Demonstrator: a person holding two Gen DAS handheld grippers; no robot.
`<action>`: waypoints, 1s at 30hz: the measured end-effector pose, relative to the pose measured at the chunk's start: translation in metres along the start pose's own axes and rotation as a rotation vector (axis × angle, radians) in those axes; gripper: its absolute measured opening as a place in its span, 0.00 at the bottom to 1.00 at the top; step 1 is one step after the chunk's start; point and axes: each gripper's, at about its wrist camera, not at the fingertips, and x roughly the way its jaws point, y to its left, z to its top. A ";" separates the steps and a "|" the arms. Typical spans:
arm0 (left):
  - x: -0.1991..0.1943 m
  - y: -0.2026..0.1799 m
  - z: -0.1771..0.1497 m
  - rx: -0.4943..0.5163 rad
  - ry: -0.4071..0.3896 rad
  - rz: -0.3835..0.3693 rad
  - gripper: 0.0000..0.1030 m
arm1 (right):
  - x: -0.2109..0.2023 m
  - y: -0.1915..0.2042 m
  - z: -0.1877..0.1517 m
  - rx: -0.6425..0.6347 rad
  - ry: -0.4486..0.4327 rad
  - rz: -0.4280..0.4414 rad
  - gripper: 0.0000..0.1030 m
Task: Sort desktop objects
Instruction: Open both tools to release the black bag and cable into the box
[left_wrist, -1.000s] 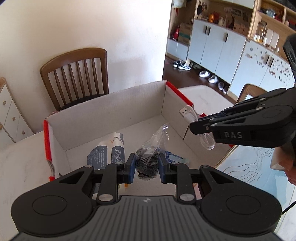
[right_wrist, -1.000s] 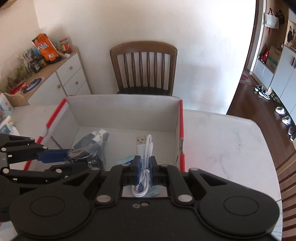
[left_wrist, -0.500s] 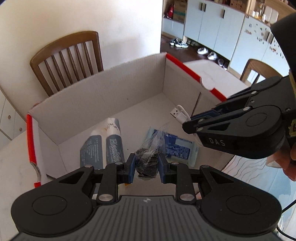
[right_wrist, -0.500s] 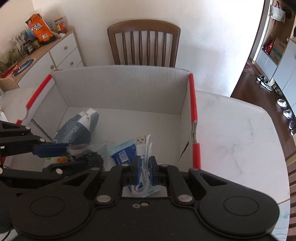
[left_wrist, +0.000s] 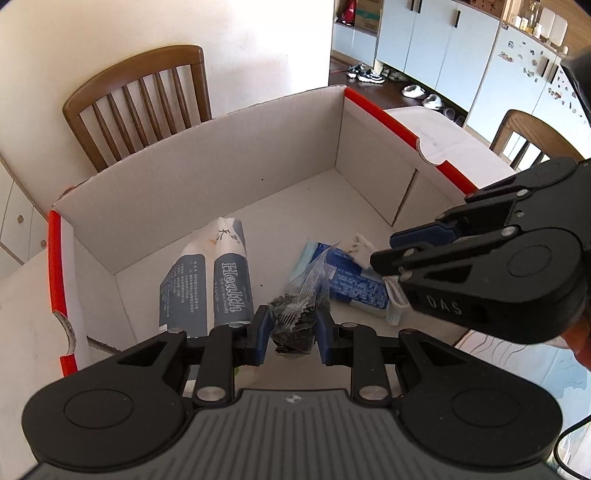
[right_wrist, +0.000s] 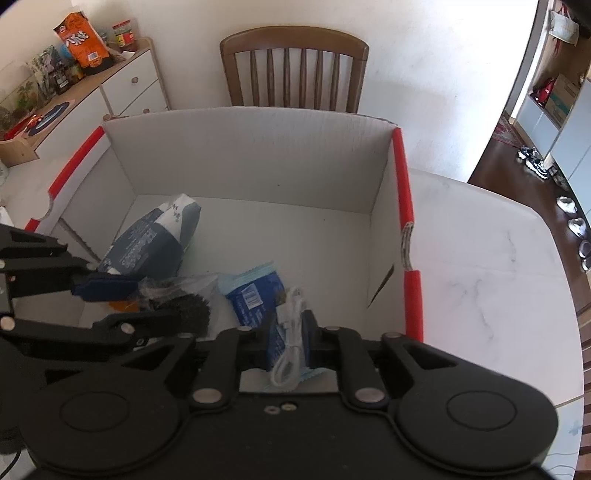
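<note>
Two items over the box, release just begun — sorting partly done.

White USB cable (right_wrist: 290, 343) coiled between the pads of the right gripper (right_wrist: 291, 345), low inside the cardboard box (right_wrist: 258, 155) above a blue packet (right_wrist: 255, 295); jaws opening, pads seemingly off the cable. Clear bag of dark bits (left_wrist: 293, 321) pinched firmly in the left gripper (left_wrist: 291, 334), fully clamped, just over the box floor — not yet dropped. Already lying inside: the blue packet and a tissue pack (left_wrist: 221, 280). Left to do, probably: letting both go; anything else unsorted lies out of view.
</note>
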 end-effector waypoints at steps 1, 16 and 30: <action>-0.001 0.001 -0.001 -0.006 -0.004 0.002 0.24 | 0.000 0.001 0.000 -0.004 0.000 -0.003 0.18; -0.028 0.004 -0.005 -0.051 -0.057 -0.004 0.26 | -0.042 -0.011 -0.005 0.022 -0.053 0.052 0.30; -0.075 -0.009 -0.015 -0.084 -0.127 -0.031 0.26 | -0.088 -0.002 -0.016 0.013 -0.099 0.090 0.30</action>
